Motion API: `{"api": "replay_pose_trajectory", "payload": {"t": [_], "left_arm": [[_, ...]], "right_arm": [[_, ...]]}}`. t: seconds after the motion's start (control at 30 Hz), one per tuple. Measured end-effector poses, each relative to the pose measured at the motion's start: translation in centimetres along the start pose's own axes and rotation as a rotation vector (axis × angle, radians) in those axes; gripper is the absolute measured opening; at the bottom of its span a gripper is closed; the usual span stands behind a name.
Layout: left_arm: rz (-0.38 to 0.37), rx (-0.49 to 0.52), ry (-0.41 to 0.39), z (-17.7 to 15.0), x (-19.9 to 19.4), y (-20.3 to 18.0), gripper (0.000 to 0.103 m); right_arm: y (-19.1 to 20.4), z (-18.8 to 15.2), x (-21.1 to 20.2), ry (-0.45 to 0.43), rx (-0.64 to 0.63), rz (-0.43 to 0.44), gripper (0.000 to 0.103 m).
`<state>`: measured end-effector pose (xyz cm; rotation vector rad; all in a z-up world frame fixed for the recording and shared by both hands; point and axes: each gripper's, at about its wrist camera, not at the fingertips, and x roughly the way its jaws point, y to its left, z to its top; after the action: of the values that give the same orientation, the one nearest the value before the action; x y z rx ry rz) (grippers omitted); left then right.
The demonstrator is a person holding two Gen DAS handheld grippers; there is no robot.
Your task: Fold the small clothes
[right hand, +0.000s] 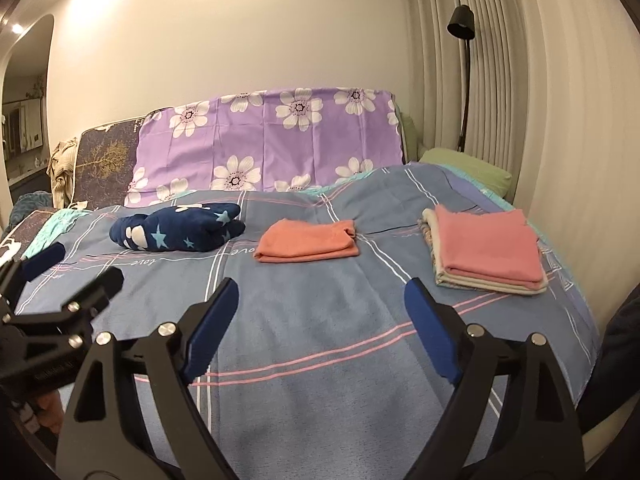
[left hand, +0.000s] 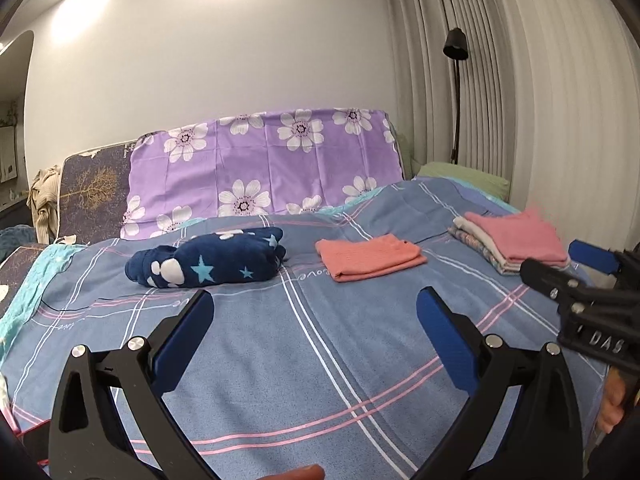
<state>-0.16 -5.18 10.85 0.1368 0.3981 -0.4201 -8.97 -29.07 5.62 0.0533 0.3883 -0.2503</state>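
Note:
On the blue plaid bedsheet (left hand: 320,368) lie three things. A bunched navy garment with stars (left hand: 208,260) (right hand: 180,228) sits at the left. In the middle is a folded orange cloth (left hand: 370,258) (right hand: 308,242). At the right stands a stack of folded clothes with a pink piece on top (left hand: 516,242) (right hand: 488,246). My left gripper (left hand: 316,304) (right hand: 86,264) hovers open over bare sheet, short of the navy garment, with nothing between its fingers. My right gripper (right hand: 320,292) (left hand: 556,260) is open too and holds nothing, just short of the stack and the orange cloth.
A purple flowered cover (left hand: 264,164) leans at the head of the bed. A green pillow (right hand: 468,170) lies at the far right, by the pleated curtain (right hand: 520,100) and a black floor lamp (right hand: 460,24). Beige clothes (left hand: 44,196) hang at the far left.

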Motion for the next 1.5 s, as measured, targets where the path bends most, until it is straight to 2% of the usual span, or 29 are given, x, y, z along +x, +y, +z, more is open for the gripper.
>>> {"api": "replay_pose_trajectory", "payload": {"t": [0.23,0.47,1.5], "left_arm": [[-0.005,0.056,-0.009,0.0,-0.3,-1.3,0.102],[-0.035,0.049,0.011,-0.1,-0.4,-1.7,0.102],[-0.023,0.06,0.045,0.3,-0.1,-2.3,0.102]], "right_arm": [[0.3,-0.2,-0.5,-0.008,-0.005,0.017,0.088],[-0.3,-0.2,-0.9,-0.011,0.005,0.01,0.088],[-1.5,-0.5,-0.8,0.0,0.03,0.009,0.089]]}}
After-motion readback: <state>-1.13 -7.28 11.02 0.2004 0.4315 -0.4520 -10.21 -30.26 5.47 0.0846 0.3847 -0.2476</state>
